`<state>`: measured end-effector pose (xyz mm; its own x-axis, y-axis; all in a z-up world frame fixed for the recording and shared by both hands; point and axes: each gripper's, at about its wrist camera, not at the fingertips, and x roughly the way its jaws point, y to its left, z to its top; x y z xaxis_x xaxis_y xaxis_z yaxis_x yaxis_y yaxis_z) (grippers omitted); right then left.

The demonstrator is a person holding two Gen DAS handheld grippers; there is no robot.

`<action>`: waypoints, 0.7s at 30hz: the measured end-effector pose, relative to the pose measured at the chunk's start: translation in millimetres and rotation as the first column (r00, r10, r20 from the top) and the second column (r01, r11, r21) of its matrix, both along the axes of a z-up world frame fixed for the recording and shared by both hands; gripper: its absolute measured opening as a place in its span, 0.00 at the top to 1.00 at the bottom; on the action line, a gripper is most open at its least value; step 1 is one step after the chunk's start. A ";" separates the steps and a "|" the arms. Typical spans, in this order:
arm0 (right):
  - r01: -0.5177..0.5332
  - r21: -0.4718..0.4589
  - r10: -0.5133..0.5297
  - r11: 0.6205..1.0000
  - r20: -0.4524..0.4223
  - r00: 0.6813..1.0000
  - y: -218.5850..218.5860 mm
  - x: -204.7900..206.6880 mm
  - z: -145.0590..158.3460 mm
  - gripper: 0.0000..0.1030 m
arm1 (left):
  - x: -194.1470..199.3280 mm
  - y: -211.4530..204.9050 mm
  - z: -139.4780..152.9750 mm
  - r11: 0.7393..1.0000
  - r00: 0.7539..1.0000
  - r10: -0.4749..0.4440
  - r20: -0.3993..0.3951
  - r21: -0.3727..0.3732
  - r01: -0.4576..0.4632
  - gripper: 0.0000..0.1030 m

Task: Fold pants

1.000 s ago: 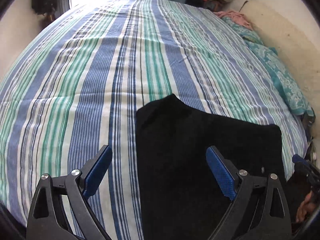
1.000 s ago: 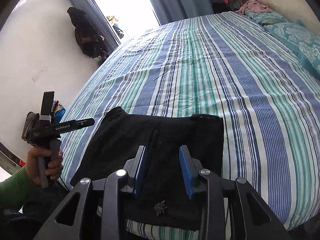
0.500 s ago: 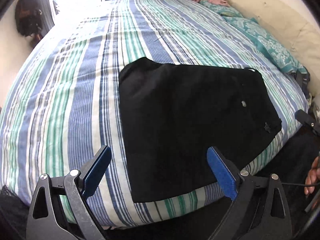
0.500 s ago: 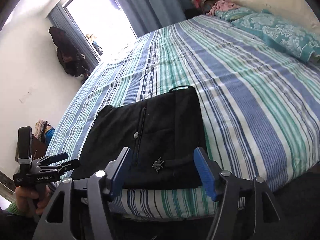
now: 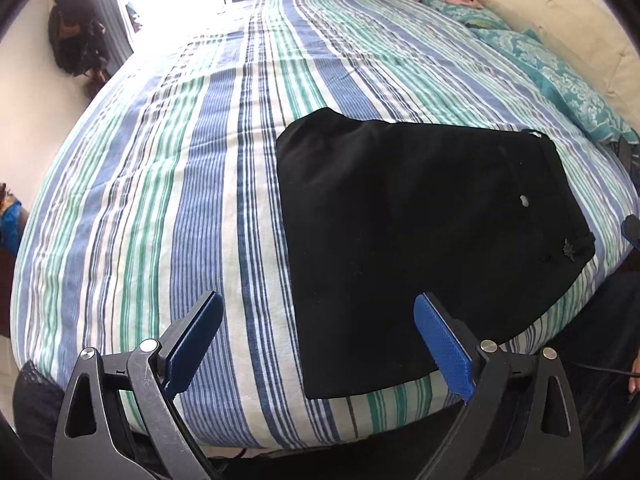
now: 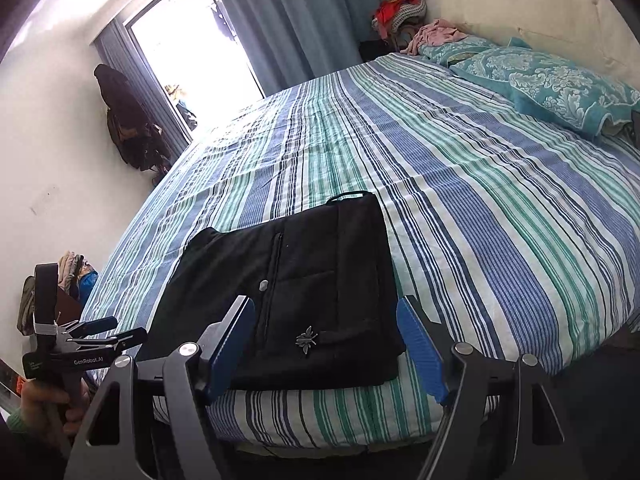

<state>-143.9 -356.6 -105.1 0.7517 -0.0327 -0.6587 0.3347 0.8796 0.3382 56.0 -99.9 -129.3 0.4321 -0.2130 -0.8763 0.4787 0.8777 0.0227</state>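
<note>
My left jaws (image 5: 316, 344) gape with nothing between them; my right jaws (image 6: 326, 346) have just spread and hold nothing too. The pants (image 6: 296, 296) lie folded near the bed (image 5: 160, 184) edge, apart from both. Slack cloth that close could slide off if a finger snags it. Striped sheet, teal pillows (image 6: 560, 88), curtained window (image 6: 192, 48).

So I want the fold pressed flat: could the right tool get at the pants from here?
Probably yes. The right tool is open and empty, the folded pants lie straight ahead near the bed edge, nothing between.
</note>
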 end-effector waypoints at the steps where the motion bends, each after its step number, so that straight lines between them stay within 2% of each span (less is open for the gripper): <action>1: -0.002 0.003 0.002 1.000 -0.002 1.000 -0.3 0.6 -0.8 0.28 | 0.1 0.2 -0.5 1.000 1.000 0.000 -0.001 0.003 0.000 0.06; 21: -0.015 0.056 0.017 0.998 -0.029 0.999 0.4 9.1 -12.7 0.28 | 0.9 0.2 -12.9 0.999 1.000 0.007 -0.021 0.035 -0.006 0.06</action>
